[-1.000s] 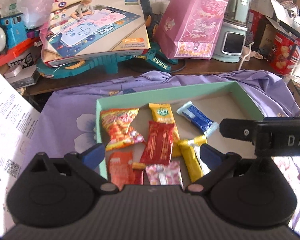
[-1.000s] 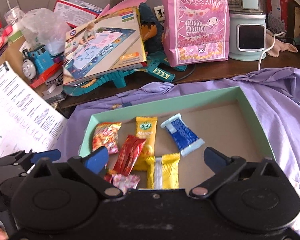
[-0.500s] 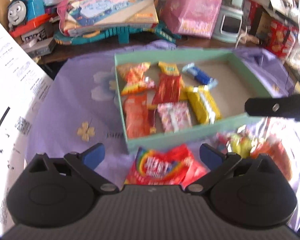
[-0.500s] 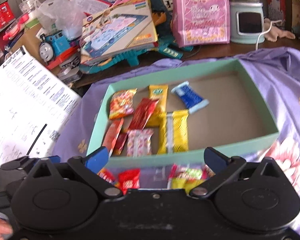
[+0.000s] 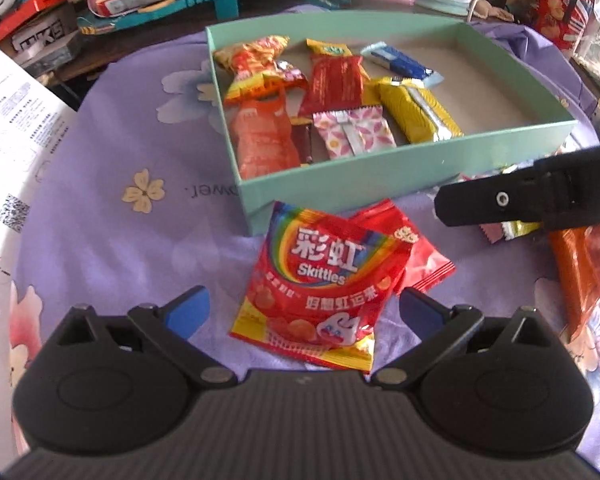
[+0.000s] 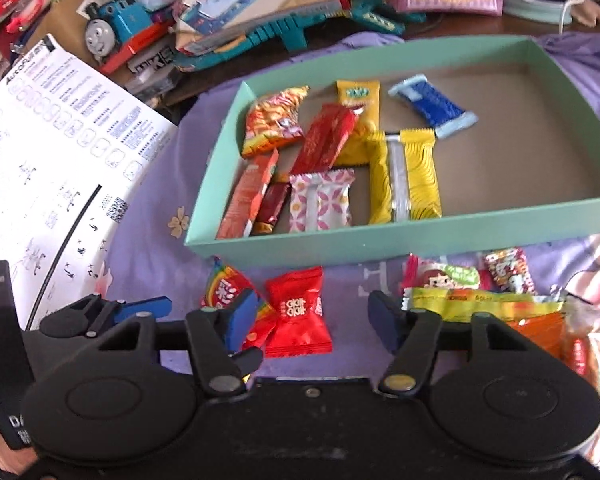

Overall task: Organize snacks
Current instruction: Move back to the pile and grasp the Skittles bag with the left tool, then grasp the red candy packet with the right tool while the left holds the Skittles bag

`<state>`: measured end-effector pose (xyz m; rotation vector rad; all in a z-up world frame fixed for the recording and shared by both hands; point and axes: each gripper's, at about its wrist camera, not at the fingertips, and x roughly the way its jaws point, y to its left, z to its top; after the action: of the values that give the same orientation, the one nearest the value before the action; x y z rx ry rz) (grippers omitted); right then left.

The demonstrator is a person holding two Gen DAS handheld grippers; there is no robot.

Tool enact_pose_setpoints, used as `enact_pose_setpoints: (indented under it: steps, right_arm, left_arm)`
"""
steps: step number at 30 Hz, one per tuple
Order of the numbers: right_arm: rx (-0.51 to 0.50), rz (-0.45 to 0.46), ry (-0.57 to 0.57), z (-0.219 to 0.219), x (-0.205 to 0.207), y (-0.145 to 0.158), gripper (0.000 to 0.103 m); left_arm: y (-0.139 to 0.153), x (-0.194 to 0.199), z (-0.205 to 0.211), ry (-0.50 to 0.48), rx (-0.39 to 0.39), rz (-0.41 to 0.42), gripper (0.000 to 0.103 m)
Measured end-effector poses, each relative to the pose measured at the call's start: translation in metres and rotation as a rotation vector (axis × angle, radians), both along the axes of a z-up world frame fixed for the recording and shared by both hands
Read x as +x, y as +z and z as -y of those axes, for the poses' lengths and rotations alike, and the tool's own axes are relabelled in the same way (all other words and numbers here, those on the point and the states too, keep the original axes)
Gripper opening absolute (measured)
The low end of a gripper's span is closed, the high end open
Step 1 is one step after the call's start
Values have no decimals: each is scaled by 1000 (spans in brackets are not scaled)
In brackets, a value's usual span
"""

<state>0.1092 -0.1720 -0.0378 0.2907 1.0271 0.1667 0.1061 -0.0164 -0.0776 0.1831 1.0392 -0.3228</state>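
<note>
A mint-green box (image 5: pixel 340 180) (image 6: pixel 380 240) on the purple flowered cloth holds several wrapped snacks. In front of it a red Skittles packet (image 5: pixel 316 284) (image 6: pixel 224 290) lies flat, overlapping a red candy packet (image 5: pixel 416 252) (image 6: pixel 298 312). My left gripper (image 5: pixel 304 310) hangs open low over the Skittles packet, which lies between its blue pads (image 5: pixel 188 312) untouched. My right gripper (image 6: pixel 314 320) has its jaws closing around the red candy packet, and the pads (image 6: pixel 384 320) stand apart from it. The right gripper's black finger (image 5: pixel 500 200) shows at the right of the left wrist view.
More loose snacks lie right of the red packets: a green-yellow packet (image 6: pixel 460 292), a small cartoon packet (image 6: pixel 508 272) and an orange packet (image 5: pixel 580 272). A printed sheet (image 6: pixel 60 140) lies at the left. Toys, a blue train (image 6: pixel 116 28) and boxes crowd the back.
Both grippers pulled back from over the box and sank toward the loose snacks in front of it. The right gripper's jaws have narrowed; the left gripper's stay wide.
</note>
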Motion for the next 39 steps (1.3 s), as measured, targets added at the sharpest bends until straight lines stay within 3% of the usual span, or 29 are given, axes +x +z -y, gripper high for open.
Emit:
enact_pose_setpoints:
  steps: [5, 6, 8, 10, 16, 22, 28, 33, 39]
  right_arm:
    - [-5, -39, 1, -1, 8, -15, 57]
    - [-7, -44, 1, -2, 9, -17, 57]
    - [-12, -51, 2, -4, 11, -20, 57]
    - [-16, -55, 3, -6, 12, -22, 57]
    - [-31, -66, 33, -22, 17, -26, 57]
    - [-63, -77, 34, -39, 25, -34, 57]
    - [-123, -40, 60, -48, 22, -44, 36]
    - [-121, -42, 65, -45, 19, -42, 33]
    - [-86, -54, 42, -32, 7, -39, 33]
  left_arm:
    - [-12, 7, 1, -9, -11, -7, 100]
    - [-13, 8, 0, -13, -20, -5, 88]
    - [-12, 6, -4, -13, -22, 8, 75]
    - [-11, 6, -9, -12, -27, 11, 69]
    - [-9, 8, -36, 76, -55, -2, 69]
    - [-9, 10, -47, 96, -82, -7, 70]
    - [-11, 9, -42, 87, -61, 5, 71]
    - [-8, 6, -37, 104, -26, 31, 59]
    - [-3, -2, -44, 142, -56, 7, 56]
